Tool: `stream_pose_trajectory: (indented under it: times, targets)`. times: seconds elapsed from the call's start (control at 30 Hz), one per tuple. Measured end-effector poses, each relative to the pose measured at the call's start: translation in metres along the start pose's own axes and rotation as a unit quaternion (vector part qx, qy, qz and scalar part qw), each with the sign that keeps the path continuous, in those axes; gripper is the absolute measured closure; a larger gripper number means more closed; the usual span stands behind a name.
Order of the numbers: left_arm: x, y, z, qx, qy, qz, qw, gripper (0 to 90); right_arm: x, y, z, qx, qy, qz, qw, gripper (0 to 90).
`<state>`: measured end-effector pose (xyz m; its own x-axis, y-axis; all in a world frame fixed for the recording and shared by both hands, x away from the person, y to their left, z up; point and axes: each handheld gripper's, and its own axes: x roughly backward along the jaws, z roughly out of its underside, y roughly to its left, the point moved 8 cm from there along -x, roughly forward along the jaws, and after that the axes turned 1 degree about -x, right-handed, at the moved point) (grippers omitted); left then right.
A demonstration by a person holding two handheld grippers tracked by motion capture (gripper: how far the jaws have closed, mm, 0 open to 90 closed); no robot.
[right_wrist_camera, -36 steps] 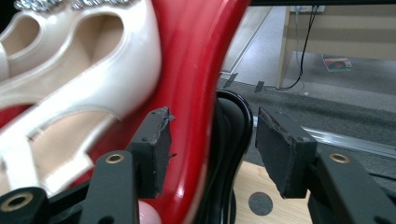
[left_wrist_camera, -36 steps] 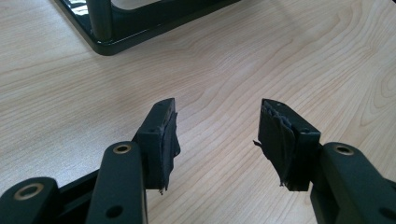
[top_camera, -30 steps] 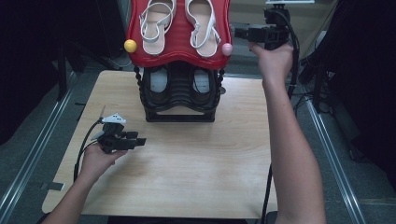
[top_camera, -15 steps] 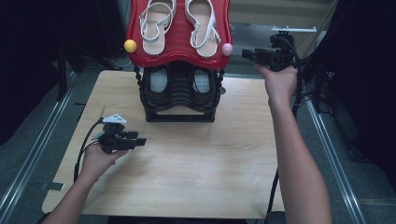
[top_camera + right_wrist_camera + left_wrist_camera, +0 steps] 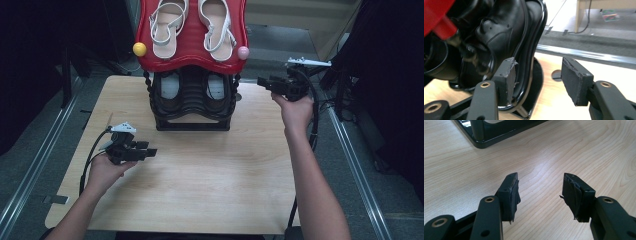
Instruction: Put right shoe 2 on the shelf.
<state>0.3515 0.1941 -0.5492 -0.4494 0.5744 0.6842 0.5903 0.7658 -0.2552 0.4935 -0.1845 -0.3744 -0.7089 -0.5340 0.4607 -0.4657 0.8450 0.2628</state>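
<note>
The black shoe rack [image 5: 192, 100] is parked at 12 o'clock on the tabletop [image 5: 210, 175], black shoes [image 5: 496, 37] tucked under its red top shelf [image 5: 192, 47]. The right hand-held gripper [image 5: 263, 81] is held at the rack's 3 o'clock, jaws spread, nothing pinched. The left hand-held gripper [image 5: 151, 151] is hovered at 8 o'clock, spread too.

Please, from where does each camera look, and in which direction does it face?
High view: above the person's side, facing forward and down on the light wooden table and the two-tier shoe rack with red top shelf; both forearms, left gripper, right gripper.
Left gripper view: low over the table, between its open fingers, toward the rack's black base.
Right gripper view: beside the rack, facing the black leather shoe.
All three share the rack.
</note>
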Motion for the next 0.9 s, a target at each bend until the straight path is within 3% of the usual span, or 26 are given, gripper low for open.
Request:
stream_pose_trajectory:
  times: [0.23,0.63,0.9]
  targets:
    - [-0.001,0.001,0.001,0.000,0.003,0.000,1.0000,47.3,0.000,0.003,0.028,0.004,-0.004,-0.013,0.9999,46.9]
    - [-0.001,0.001,0.001,0.001,0.004,-0.001,1.0000,46.7,-0.007,-0.007,0.069,0.020,0.011,-0.002,0.9997,46.9]
    - [-0.001,0.002,0.001,0.000,0.006,-0.002,1.0000,46.4,-0.015,-0.012,0.099,0.007,0.021,-0.005,0.9997,48.6]
